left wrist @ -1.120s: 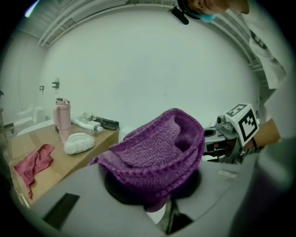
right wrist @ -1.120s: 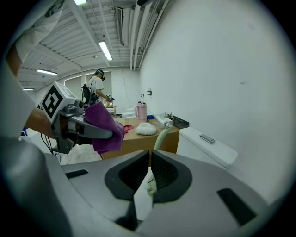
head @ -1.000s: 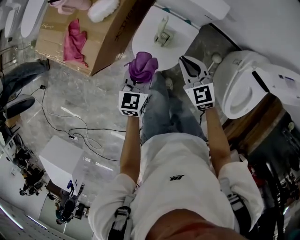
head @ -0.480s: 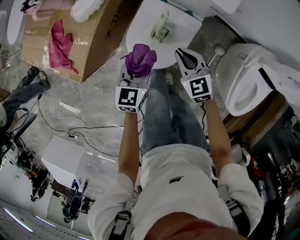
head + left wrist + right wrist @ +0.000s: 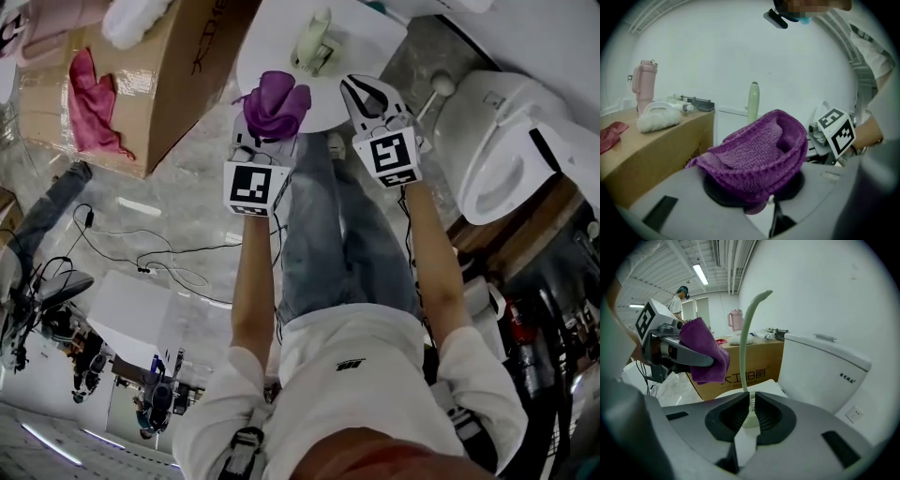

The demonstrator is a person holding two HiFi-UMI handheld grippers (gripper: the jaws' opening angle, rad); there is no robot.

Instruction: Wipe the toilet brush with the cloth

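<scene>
The pale green toilet brush stands in its holder on the closed white toilet lid. Its curved handle rises just beyond my right gripper. That gripper's jaws are opening, with a narrow gap and nothing pressed between them. In the head view the right gripper hovers at the lid's right edge, short of the brush. My left gripper is shut on a bunched purple cloth, held over the lid's near edge, left of the brush handle.
An open cardboard box with a red cloth stands left of the toilet. A second toilet is at the right. The white tank lies behind the lid. Cables run over the floor. The person's legs are below the grippers.
Both grippers have sunk toward the toilet lid and come closer to the brush. The purple cloth stays in the left gripper.
</scene>
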